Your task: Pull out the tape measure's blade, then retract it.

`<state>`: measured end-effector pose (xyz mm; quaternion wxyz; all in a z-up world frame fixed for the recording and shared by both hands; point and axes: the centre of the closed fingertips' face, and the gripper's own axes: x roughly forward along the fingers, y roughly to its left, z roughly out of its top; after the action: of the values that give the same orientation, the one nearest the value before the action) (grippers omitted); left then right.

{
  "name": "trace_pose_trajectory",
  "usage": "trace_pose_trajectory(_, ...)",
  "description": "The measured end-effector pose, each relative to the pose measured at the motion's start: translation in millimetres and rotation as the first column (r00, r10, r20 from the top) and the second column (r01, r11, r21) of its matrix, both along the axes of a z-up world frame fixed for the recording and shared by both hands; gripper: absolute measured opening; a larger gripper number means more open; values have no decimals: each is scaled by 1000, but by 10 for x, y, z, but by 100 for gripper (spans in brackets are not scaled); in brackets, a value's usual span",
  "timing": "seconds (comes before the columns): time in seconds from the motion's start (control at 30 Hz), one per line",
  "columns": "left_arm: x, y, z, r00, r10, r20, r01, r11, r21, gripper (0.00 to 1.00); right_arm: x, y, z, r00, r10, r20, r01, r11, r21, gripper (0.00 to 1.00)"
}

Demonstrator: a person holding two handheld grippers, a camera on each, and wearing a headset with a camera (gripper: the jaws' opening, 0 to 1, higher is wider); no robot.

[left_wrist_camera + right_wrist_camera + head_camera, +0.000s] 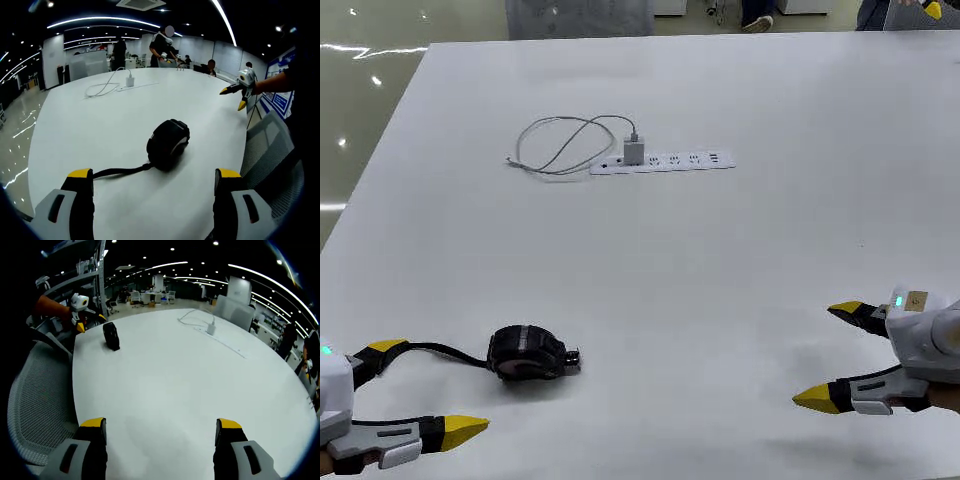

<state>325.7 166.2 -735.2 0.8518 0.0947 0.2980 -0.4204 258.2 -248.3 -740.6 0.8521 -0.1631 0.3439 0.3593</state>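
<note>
A broad white surface (pixel 770 250) is stretching across a large open hall. Long ceiling light strips (pixel 100 19) are glowing overhead and reflecting off the glossy floor (pixel 360 100). A grey mesh chair (pixel 35 405) is standing at the surface's edge, with metal shelving (pixel 80 279) rising behind it.

The tape measure (pixel 527 353) is black all over, and so is its strap (pixel 445 350), on a plain white table (pixel 740 260). The left gripper (pixel 430 388) and right gripper (pixel 830 354) both have white bodies, black jaws and bright yellow tips, each with a small green light. The power strip (pixel 665 161), charger (pixel 634 152) and looped cable (pixel 558 171) are white
</note>
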Motion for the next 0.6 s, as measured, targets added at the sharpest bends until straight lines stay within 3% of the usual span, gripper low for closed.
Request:
trace_pose_trajectory(0.1, -15, -1, -5, 1000, -10, -6, 10, 1000, 5, 99, -11, -14, 8, 1000, -5, -6, 5, 1000, 14, 99)
trace_pose_trajectory(0.23, -34, 11, -4, 1000, -20, -1, 20, 1000, 16, 99, -68, -57, -38, 999, -3, -37, 4, 1000, 16, 99)
trace_pose_trajectory(0.5, -37, 49, 4, 1000, -17, -4, 17, 1000, 20, 99, -46, -60, 34, 1000, 10, 6, -11, 1000, 9, 99)
trace_pose_trajectory(0.6, -44, 52, 12, 1000, -17, -4, 17, 1000, 19, 99, -41, -63, 59, 1000, 4, 1, -4, 1000, 17, 99)
